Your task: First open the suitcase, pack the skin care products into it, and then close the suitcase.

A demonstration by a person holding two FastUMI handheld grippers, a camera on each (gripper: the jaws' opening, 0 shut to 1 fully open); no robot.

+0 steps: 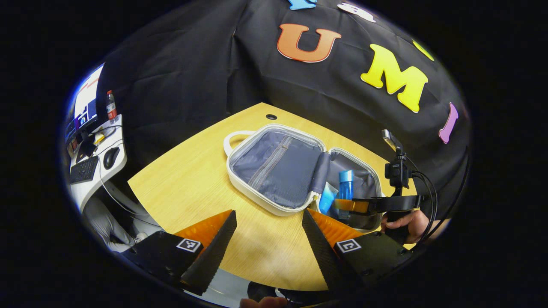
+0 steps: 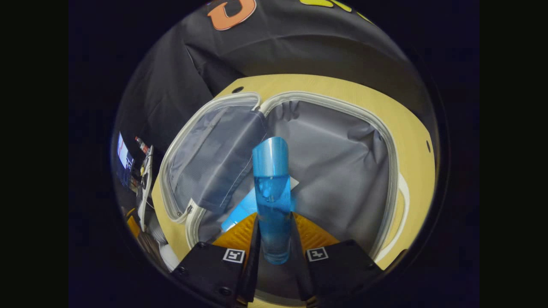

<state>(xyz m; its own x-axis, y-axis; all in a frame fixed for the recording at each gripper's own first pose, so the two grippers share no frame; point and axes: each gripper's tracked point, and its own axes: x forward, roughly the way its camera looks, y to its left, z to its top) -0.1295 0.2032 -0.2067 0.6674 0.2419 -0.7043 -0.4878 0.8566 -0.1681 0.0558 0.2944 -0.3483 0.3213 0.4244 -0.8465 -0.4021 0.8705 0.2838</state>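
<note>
Over the open suitcase (image 2: 387, 141) on the worktop (image 1: 192, 179), right tool (image 2: 274, 239) pinches a bottle (image 2: 272, 192) above the lining. Left tool (image 1: 269, 239), fingers spread, hovers at 6 o'clock. A tube (image 1: 327, 199) lies inside.

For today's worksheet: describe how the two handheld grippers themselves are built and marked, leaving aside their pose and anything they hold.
The left gripper has two wedge-shaped, ribbed fingers on black blocks, each block carrying a small square black-and-white marker. The right gripper shows the same black blocks, with a square marker beside each finger. Seen from the left gripper view, the right gripper has a black frame, a camera mounted on top and black cables looping down; a bare hand grips its handle.
</note>
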